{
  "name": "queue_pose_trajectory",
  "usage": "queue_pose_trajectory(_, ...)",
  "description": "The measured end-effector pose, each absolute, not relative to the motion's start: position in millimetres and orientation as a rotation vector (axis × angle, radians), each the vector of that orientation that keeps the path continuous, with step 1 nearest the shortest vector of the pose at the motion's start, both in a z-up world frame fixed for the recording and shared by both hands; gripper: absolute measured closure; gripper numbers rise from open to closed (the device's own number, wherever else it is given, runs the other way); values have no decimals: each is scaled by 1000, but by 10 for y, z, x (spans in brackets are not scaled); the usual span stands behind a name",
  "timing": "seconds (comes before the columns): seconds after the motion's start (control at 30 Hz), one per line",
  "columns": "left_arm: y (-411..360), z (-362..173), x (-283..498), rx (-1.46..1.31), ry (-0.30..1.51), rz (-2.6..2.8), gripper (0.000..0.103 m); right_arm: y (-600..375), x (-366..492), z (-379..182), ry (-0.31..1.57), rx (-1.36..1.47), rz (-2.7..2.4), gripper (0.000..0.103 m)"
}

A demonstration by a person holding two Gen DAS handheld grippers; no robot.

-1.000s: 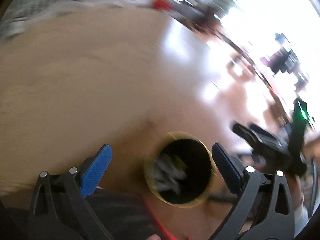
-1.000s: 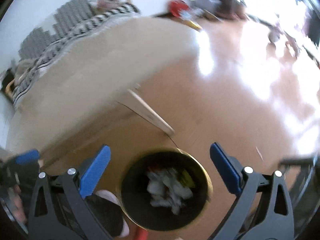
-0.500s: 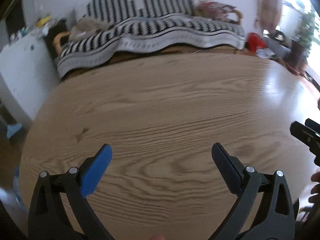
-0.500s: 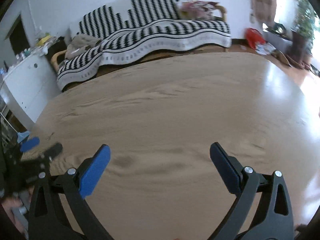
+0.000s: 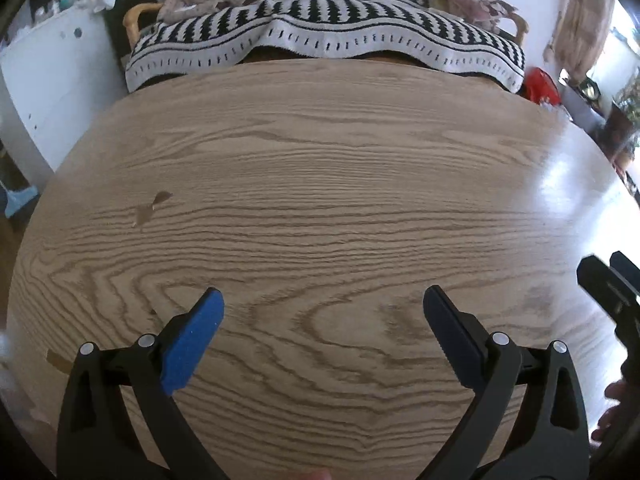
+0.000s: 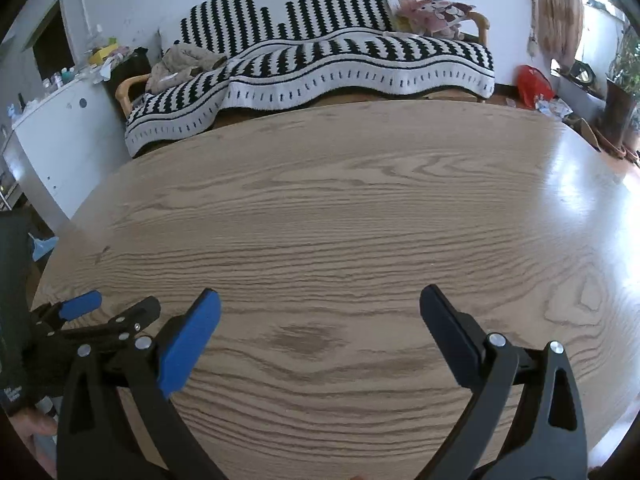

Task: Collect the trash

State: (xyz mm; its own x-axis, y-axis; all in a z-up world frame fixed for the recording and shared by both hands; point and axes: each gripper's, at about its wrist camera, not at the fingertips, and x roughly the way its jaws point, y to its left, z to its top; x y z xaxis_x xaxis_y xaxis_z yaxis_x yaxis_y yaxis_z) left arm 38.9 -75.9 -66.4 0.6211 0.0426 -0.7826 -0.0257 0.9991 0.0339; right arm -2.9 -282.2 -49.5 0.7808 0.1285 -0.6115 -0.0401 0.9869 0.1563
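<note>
— What's in front of the left gripper [image 5: 323,312]?
— A wooden table [image 5: 320,200], grain running across. The jaws stand wide apart with nothing between them.
— Anything on the wood?
— A small dark mark [image 5: 150,208] towards the left.
— And beyond?
— A sofa under a black-and-white striped blanket [image 5: 320,36], a white cabinet [image 5: 52,72] left, something red [image 5: 541,85] right.
— The other gripper?
— The right gripper [image 5: 610,288] shows at the right edge, partly cut off.

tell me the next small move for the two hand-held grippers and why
Probably hold both just above the wooden table and pan to look for trash. The left hand-held gripper and right hand-held gripper are both open and hold nothing, and no trash shows on the tabletop, only wood grain and a small dark mark.
</note>
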Motion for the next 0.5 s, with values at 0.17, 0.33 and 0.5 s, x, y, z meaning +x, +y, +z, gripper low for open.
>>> queue_pose_trajectory(0.17, -802, -684, 251, 69, 885, 54, 6, -2907, -114, -512, 657, 148, 60, 7)
queue_pose_trajectory(0.33, -806, -720, 228, 102, 895, 74, 6, -2956, -152, -572, 688, 164, 62, 7)
queue_pose_trajectory(0.5, -782, -752, 220, 85, 911, 68, 6, -2998, -171, -571, 688, 156, 49, 7)
